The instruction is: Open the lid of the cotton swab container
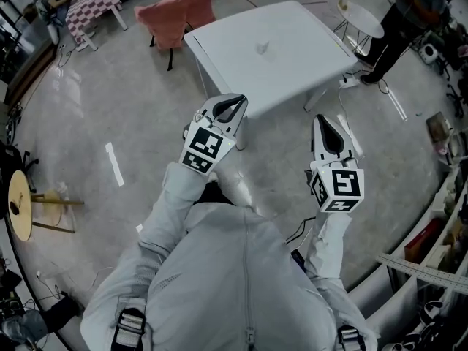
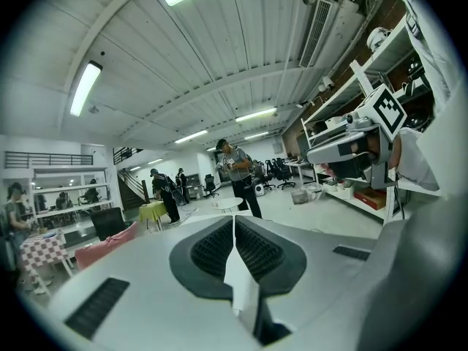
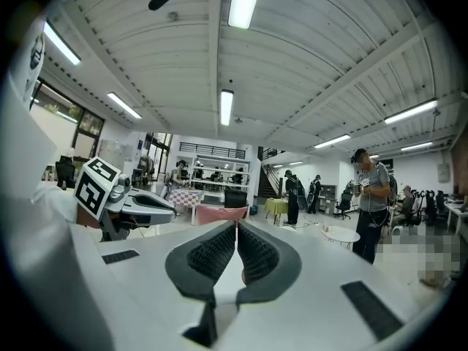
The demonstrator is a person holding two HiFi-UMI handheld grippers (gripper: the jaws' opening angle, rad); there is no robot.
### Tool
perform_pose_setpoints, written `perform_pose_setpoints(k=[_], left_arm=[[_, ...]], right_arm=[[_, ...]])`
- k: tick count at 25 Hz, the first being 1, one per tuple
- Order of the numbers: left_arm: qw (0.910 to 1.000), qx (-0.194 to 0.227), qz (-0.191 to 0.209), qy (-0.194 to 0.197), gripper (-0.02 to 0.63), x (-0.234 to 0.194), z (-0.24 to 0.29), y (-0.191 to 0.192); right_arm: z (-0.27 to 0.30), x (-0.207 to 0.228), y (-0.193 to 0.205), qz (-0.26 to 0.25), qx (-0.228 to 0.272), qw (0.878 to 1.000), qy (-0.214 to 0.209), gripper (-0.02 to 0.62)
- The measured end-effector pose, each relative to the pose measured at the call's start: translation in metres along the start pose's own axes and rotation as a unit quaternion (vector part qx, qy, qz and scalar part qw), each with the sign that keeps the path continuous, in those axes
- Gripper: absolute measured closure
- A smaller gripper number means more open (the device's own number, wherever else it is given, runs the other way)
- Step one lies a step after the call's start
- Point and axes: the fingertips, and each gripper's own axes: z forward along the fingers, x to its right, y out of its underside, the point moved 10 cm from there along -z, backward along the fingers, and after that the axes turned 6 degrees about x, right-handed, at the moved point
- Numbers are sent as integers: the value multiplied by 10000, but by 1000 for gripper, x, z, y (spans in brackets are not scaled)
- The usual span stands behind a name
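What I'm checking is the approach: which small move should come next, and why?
Probably bring the left gripper and right gripper forward over the table, toward the small pale object near its middle. That is likely the container, though it is too small to confirm. Both grippers are shut, empty and short of it, so nothing can be gripped yet.

grippers: two, left gripper [image 1: 236, 102] and right gripper [image 1: 322, 121], one marker cube on each. white table [image 1: 300, 28]: one. small container [image 1: 262, 47] on it: one. round side table [image 1: 363, 19]: one. checkered table [image 1: 91, 9]: one. standing person [image 1: 398, 22] nearby: one.
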Motion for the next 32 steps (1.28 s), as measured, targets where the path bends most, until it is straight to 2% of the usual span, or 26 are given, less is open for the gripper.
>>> perform_pose_setpoints(k=[12,32], left_arm=[[9999,-41,-87,75,581,-11,41,12],[9990,-65,-327,294,581,-171,180,46]], right_arm=[[29,27,10,3,-45,9998,181,558],[225,67,7,-125,-263,9990,327,558]])
